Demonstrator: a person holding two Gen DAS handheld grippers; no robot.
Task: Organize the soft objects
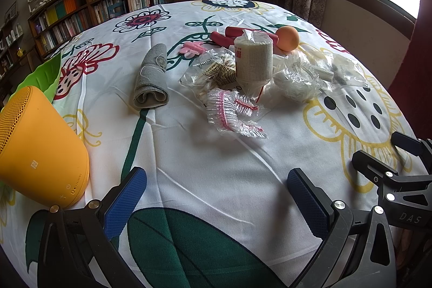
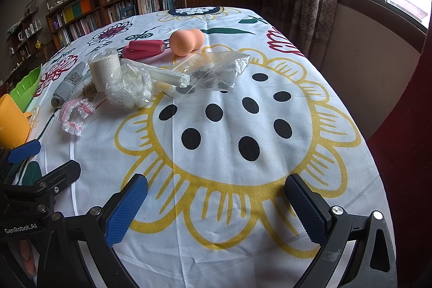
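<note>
Left gripper [image 1: 216, 204]: jaws spread wide, nothing between, hovering over the floral tablecloth [image 1: 221, 174] near the table's front edge. Right gripper [image 2: 216, 209]: same, jaws wide apart and empty, above the big yellow flower print.

Soft items clustered mid-table, well apart from both grippers:
- Grey rolled cloth [image 1: 151, 80] lying alone on the left side of the pile.
- White bandage roll [image 1: 253, 61] in clear wrap, standing upright at the centre.
- Clear shower cap with pink trim [image 1: 232, 112] crumpled just in front of the bandage roll.
- Bag of cotton swabs [image 1: 213, 69] just left of the roll, partly under it.
- Clear bag of cotton balls [image 2: 129, 88] just right of the roll.
- Orange peanut-shaped sponge [image 2: 186, 41] at the back, beside pink foam rollers [image 2: 144, 47].
- Small pink pieces [image 1: 192, 48] behind the swab bag; too small to tell, possibly earplugs.
- Flat clear bag with dark contents [image 2: 213, 72] to the far right of the pile.

Yellow speaker [image 1: 37, 150] tilted at the left, near the left gripper's outer finger. Green leaf-shaped tray [image 2: 25, 84] behind it at the table edge.
</note>
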